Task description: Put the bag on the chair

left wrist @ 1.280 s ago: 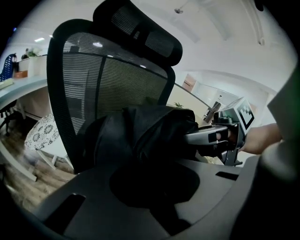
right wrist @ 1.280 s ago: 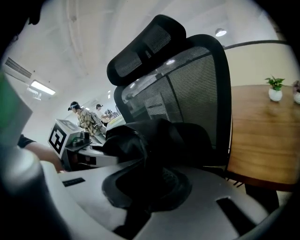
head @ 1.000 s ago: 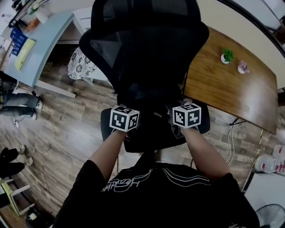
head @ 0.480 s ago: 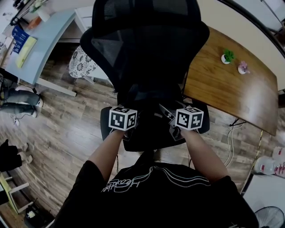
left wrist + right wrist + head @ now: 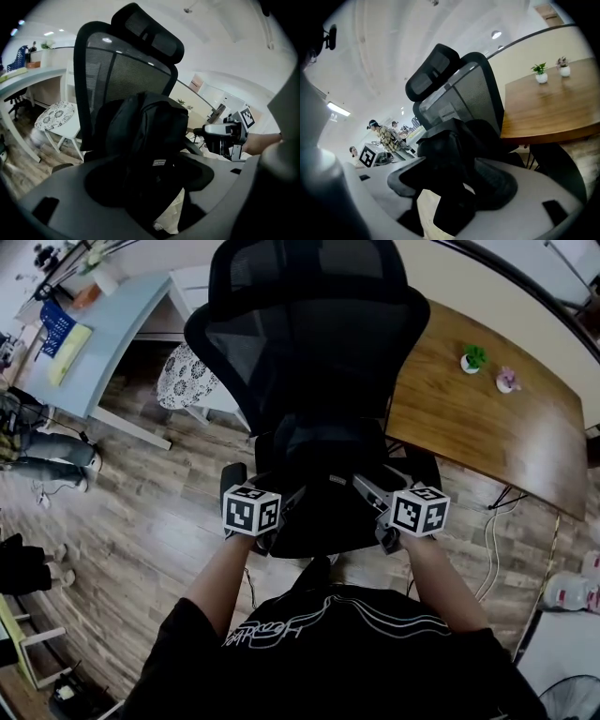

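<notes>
The black bag [image 5: 319, 454] stands on the seat of the black office chair [image 5: 309, 343]. It is upright and its back leans against the mesh backrest, in the middle of the seat between the two armrests. In the left gripper view the bag [image 5: 145, 126] shows a small label low on its front.

The left gripper [image 5: 278, 510] is at the front left corner of the seat and the right gripper [image 5: 378, 505] is at the front right corner. Both point inward, toward the bag. The jaws of both grippers are opening and already stand wide apart. In each gripper view the lower part of the bag [image 5: 445, 150] shows in the gap between the jaws, but the pads do not press on it, so the bag is released and rests on the chair alone. Each gripper also shows in the other's view, on the far side of the bag.

To the right of the chair stands a wooden table [image 5: 487, 432], and near its far edge are two small potted plants [image 5: 473, 357]. Behind the chair on the left there is a patterned stool [image 5: 183, 379], and beyond it a light blue desk [image 5: 108, 329]. The floor [image 5: 141, 521] is of wooden planks. At the left edge of the head view a person's legs [image 5: 47, 451] are visible.
</notes>
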{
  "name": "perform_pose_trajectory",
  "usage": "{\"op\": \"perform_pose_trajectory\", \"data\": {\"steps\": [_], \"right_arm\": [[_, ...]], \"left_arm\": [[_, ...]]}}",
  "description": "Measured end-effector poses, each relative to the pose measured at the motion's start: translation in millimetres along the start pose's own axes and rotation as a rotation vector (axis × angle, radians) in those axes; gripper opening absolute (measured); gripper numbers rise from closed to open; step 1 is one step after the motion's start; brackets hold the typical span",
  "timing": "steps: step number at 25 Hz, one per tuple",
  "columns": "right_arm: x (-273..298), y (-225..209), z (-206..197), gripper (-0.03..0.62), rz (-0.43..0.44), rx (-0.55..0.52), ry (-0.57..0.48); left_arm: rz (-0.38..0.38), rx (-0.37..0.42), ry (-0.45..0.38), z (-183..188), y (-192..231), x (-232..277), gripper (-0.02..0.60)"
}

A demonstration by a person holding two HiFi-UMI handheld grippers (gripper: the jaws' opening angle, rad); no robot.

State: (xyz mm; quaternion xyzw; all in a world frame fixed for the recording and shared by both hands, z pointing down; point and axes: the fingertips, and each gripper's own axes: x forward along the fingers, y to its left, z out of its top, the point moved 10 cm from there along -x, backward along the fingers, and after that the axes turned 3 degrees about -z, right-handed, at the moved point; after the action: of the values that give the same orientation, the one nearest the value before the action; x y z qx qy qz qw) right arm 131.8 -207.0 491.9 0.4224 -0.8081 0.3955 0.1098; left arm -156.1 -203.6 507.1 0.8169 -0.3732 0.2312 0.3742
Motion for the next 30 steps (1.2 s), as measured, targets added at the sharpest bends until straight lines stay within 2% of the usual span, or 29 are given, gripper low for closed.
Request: {"op": "perform_pose_trajectory", "data": {"steps": [5,7,9,12,14,17,19,23,30], "right_arm": [[-43,22,-9,0.214,-0.002,-0.101,0.015],[-62,32,-10,0.169,0.032,-0.097,-0.006],[-81,43,-12,0.045,0.076,-0.075,-0.039],[-105,60,-19,-0.005,0.143,-0.068,-0.065],[-121,71,-25,-0.005,0.208,-0.086,-0.078],[-145,85,-38,-0.006,0.308,-0.083,-0.089],[-160,93,-47,-0.006,0.355,-0.066,-0.094],[-189,112,-57,-0.006,0.415,-0.072,-0.11],[-228,130,-78,-0.006,0.439,-0.087,-0.19]], "left_arm": [[-0.039,-0.013,-0.073,0,-37,-40,0.304],[-0.063,-0.015,-0.113,2,-58,-58,0.24],[-0.085,-0.067,-0.146,-2,-78,-74,0.189],[-0.158,-0.151,-0.185,-17,-106,-92,0.108],[-0.223,-0.142,-0.214,-25,-127,-103,0.064],[-0.332,-0.091,-0.281,-31,-160,-123,0.044],[-0.374,-0.041,-0.306,-35,-181,-135,0.041],[-0.369,0.076,-0.31,-41,-215,-154,0.04],[-0.368,0.152,-0.298,-68,-246,-166,0.04]]}}
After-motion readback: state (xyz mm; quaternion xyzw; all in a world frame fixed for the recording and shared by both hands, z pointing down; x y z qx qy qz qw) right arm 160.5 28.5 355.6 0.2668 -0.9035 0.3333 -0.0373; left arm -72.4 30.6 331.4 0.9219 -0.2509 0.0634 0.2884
